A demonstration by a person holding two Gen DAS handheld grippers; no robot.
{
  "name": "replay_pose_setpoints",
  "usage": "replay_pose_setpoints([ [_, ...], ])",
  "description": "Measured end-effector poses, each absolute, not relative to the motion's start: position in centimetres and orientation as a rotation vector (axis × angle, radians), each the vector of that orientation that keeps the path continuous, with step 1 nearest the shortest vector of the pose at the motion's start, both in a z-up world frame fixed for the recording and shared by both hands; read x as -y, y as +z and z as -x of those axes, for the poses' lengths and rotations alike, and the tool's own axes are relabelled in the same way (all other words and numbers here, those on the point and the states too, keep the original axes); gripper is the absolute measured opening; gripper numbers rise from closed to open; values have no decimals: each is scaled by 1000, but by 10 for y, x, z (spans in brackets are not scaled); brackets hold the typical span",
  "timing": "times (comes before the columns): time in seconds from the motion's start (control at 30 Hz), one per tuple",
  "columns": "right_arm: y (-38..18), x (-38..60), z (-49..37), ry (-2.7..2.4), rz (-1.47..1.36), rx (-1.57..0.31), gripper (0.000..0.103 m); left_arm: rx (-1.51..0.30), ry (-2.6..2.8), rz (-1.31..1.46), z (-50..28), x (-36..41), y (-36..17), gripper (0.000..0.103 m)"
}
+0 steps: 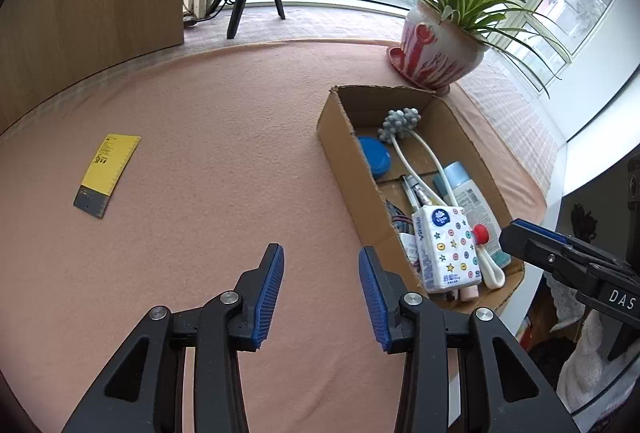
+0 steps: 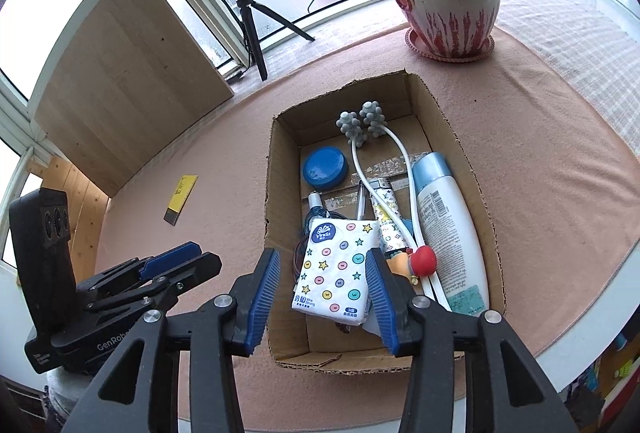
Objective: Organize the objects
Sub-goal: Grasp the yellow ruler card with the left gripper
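Cardboard box (image 2: 448, 137) on the pink-covered table (image 1: 200, 113), holding a tissue pack (image 2: 336, 269), white bottle (image 2: 448, 233), blue lid (image 2: 324, 167) and grey massager (image 2: 362, 123). Right tongs (image 2: 322, 293) gape above the pack, gripping nothing. Left tongs (image 1: 321, 293) stand parted and empty over bare cloth. Yellow ruler (image 1: 107, 175) lies well apart from the box.

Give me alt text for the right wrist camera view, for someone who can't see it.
An open brown cardboard box on a pink cloth-covered table holds a spotted white tissue pack, a blue round lid and a white bottle with a pale blue cap. The open right gripper hovers above the tissue pack. A small yellow ruler lies outside the box.
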State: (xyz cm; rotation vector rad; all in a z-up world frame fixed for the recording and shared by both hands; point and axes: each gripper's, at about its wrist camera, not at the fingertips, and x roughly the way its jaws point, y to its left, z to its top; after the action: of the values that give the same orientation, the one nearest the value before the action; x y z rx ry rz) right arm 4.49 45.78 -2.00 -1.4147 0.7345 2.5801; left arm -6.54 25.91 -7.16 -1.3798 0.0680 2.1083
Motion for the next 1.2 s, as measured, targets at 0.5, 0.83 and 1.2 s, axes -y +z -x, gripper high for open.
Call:
replay_pose_setpoints([
  [0.5, -22, -404, -34, 2620, 1498, -612, 43, -44, 2274, 1540, 176, -159, -109, 58],
  [0.83, -24, -393, -36, 2594, 1533, -575, 43, -177, 2297, 1581, 233, -159, -133, 69],
  [1.2, -26, -395, -32, 2567, 1542, -577, 43, -240, 2298, 1636, 257, -168, -156, 74],
])
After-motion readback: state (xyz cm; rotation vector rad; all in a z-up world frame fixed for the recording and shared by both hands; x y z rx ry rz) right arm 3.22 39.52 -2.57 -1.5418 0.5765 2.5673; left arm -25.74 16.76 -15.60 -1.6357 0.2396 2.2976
